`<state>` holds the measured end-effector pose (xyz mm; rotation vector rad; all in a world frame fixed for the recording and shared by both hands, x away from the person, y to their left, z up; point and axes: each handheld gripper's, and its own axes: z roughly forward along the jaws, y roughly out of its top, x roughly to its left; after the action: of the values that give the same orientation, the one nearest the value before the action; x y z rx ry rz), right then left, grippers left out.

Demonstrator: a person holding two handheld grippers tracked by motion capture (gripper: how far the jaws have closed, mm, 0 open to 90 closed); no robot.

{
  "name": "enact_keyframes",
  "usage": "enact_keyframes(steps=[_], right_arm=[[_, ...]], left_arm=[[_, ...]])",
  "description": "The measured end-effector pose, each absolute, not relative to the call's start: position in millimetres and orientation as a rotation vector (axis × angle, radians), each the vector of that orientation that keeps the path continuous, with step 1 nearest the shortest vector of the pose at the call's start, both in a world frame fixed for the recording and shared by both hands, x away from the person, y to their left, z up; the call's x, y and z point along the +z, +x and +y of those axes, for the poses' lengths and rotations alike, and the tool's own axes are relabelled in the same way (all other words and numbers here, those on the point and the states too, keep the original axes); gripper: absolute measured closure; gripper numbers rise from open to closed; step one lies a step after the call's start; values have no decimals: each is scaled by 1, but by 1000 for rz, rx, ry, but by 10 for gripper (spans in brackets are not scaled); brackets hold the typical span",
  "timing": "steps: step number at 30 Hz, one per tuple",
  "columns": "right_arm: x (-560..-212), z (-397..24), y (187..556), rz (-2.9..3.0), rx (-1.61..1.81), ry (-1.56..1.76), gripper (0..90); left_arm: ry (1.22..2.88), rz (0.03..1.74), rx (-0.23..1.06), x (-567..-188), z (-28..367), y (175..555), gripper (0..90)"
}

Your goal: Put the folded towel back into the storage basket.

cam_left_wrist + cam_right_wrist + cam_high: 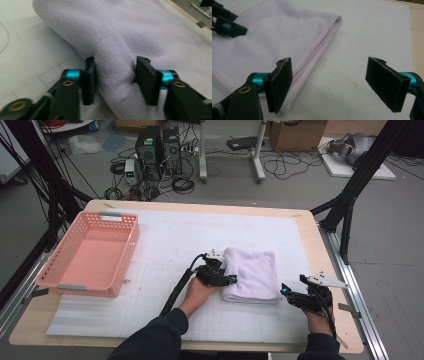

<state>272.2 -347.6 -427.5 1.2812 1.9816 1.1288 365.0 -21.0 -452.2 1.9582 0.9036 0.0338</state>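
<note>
High view: folded towel (251, 274) long axis runs near-to-far on bench (165, 207); L tongs (226, 279) pinch its fold, R tongs (285, 290) wide.

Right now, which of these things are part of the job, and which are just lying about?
In the job:
- folded white towel
- left tongs, pinching a fold of it
- right tongs, open at its hemmed corner

Lying about:
- pink basket
- computer towers on the floor

Pink basket (90, 252); white mat (165, 235)

Grey floor (300, 190), tangled cables (182, 184), computer towers (159, 145), cardboard box (296, 135)
</note>
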Motion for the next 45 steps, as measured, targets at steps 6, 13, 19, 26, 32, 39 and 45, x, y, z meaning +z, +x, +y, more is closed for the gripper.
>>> enact_keyframes(steps=[6,13,19,26,32,39,45], right_arm=[[-428,-348,273,1979,1132,1279,206],[-429,-351,272,1974,1130,1289,206],[-428,-351,269,1970,1130,1285,206],[-428,-349,268,1976,1128,1283,206],[-429,-349,270,1981,1130,1284,206],[-428,-347,269,1986,1128,1273,206],[-429,-346,271,1994,1132,1268,206]], left_arm=[[1930,912,-5,-451,-16,368,711],[1898,823,32,-438,-1,364,731],[1881,859,-9,-435,28,365,732],[1876,922,-33,-443,59,369,732],[1861,963,-40,-448,64,373,732],[1839,1045,-62,-451,52,372,493],[1882,1029,36,-454,42,368,474]])
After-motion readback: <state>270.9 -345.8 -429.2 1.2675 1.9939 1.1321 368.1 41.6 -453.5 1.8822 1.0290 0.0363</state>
